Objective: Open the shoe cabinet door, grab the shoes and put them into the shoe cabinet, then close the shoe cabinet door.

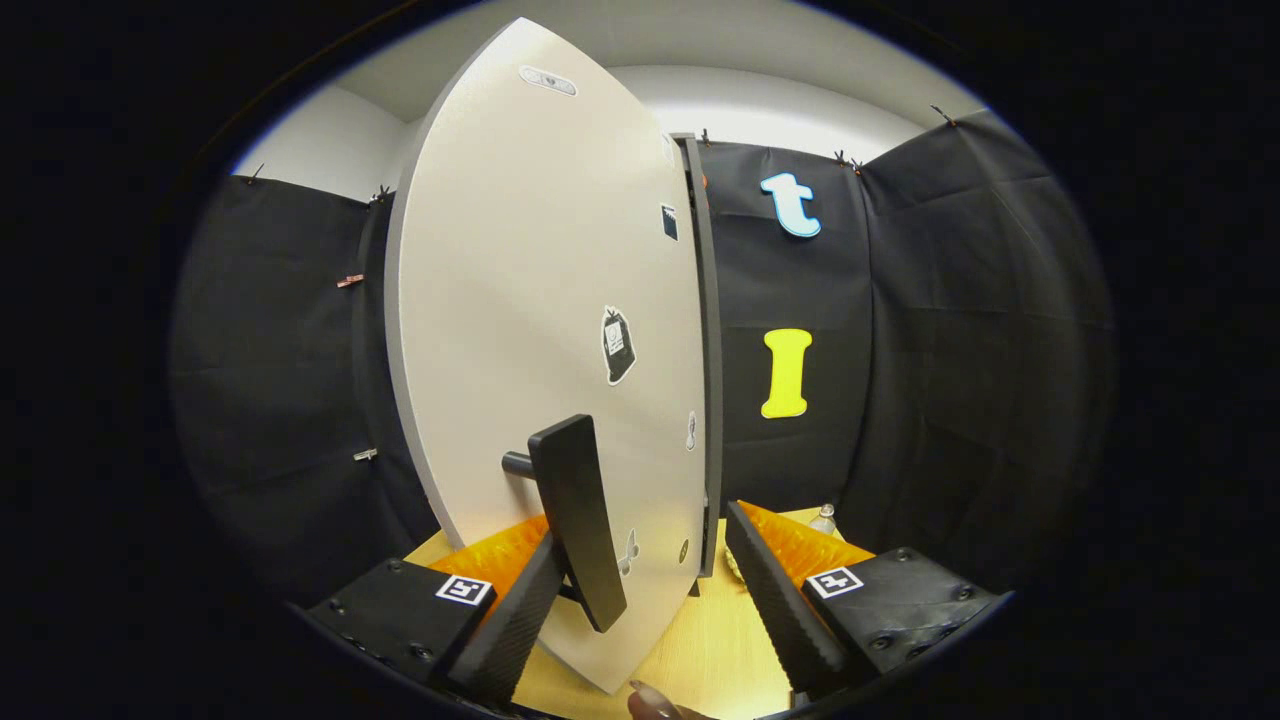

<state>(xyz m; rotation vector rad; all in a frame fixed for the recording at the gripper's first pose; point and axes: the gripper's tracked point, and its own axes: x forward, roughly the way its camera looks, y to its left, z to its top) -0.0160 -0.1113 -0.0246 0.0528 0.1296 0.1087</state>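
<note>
A: The gripper (640,600) is released, its fingers apart. The left finger (515,620) is close against the handle (578,520), the right one away from it, so nothing is grasped.

B: How far is the task?

A: I judge it is at a door step. The door (540,330) stands just ahead, swung at an angle, edge to the right. If it is opening or closing, I cannot tell. I see no shoes.

B: And the door itself?

A: Pale and flat, with small stickers and a dark bar handle on a peg.
</note>
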